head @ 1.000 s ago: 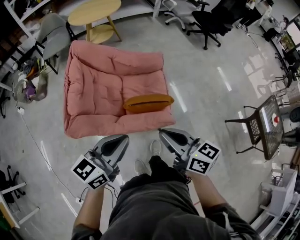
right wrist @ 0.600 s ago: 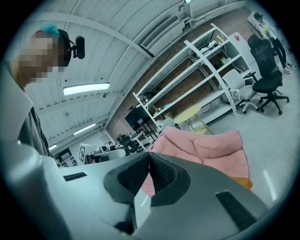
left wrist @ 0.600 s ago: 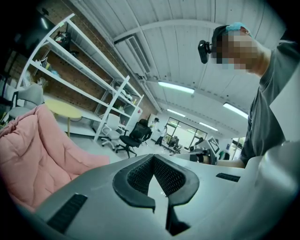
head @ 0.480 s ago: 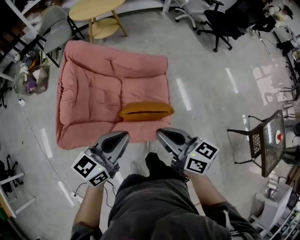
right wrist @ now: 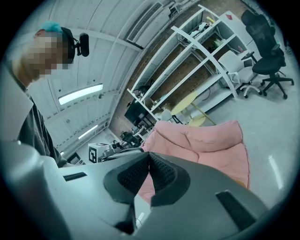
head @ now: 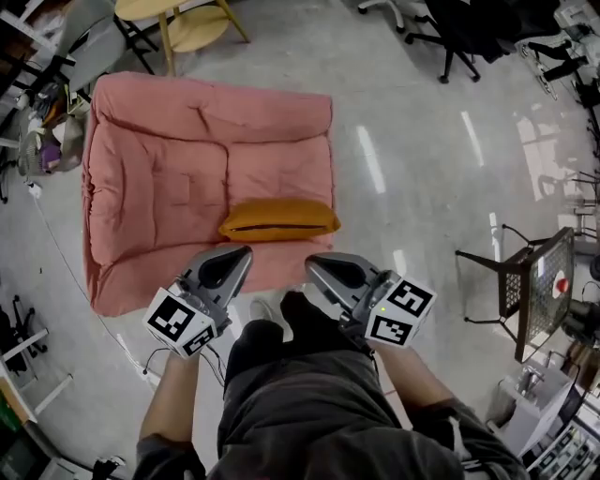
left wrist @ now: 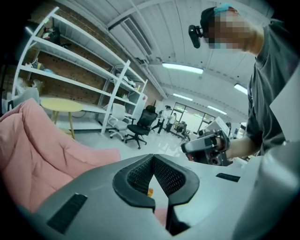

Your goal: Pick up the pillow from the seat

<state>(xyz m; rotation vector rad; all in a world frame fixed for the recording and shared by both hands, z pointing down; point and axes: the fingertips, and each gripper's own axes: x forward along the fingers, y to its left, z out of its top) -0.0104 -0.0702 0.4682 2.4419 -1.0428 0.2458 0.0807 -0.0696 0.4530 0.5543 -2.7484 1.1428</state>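
Observation:
An orange pillow [head: 278, 219] lies across the front of the pink cushioned seat [head: 159, 169] on the floor. My left gripper [head: 240, 253] hangs just short of the pillow's near left side, its jaws shut with nothing in them [left wrist: 153, 160]. My right gripper [head: 312, 266] is level with it, below the pillow's right end, its jaws also shut and empty [right wrist: 149, 158]. Neither touches the pillow. The left gripper view shows the pink seat [left wrist: 33, 150] to the left. In the right gripper view the seat [right wrist: 211, 145] is ahead.
A round wooden table [head: 178, 14] and a grey chair [head: 89, 42] stand behind the seat. Black office chairs [head: 469, 28] are at the back right. A black mesh chair [head: 534, 291] stands at the right. A cable [head: 66, 262] runs along the floor at the left.
The person has stepped toward the seat: seat and pillow have slid down and closer in the head view, so both shut grippers now sit just below the pillow.

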